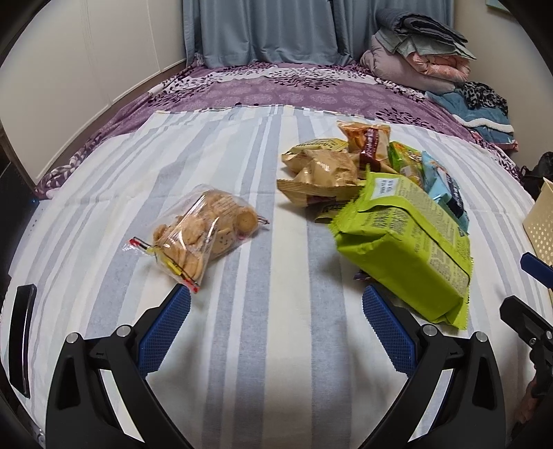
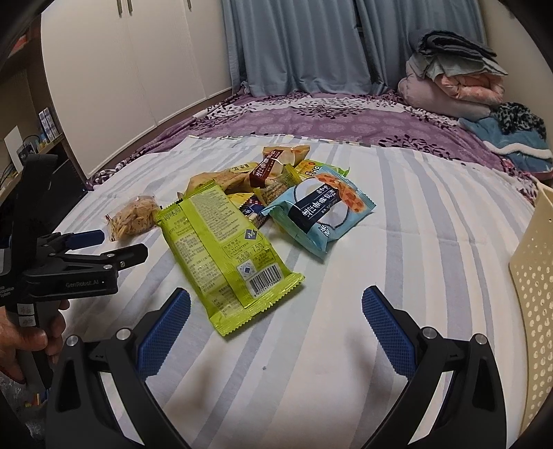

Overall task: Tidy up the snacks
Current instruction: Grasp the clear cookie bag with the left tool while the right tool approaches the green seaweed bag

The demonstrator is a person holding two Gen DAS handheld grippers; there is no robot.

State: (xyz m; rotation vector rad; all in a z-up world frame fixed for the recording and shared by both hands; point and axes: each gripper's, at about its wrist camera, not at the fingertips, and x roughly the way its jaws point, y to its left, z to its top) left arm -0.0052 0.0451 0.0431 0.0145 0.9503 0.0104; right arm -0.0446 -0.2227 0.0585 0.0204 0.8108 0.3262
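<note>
Striped cloth [image 1: 262, 331] covers the near part of a bed, with a purple floral sheet [image 1: 276, 86] and blue curtains [image 1: 262, 31] beyond. Over the cloth the left gripper [image 1: 276, 311] hangs spread wide with nothing between its blue pads [image 1: 166, 331]. Just ahead to its left lies a clear bag of biscuits [image 1: 204, 231]; to its right a green pack [image 1: 408, 248] lies close by the right finger. The right gripper [image 2: 276, 311] is also spread and empty above the cloth, the green pack's barcode end just ahead of its left finger. Behind the green pack sits a blue pack [image 2: 321, 210] leaning on a heap of tan and orange snack bags [image 2: 273, 172]. A cream perforated basket [image 2: 532, 276] stands at the right edge. Folded blankets [image 2: 452, 79] are stacked in the far corner.
</note>
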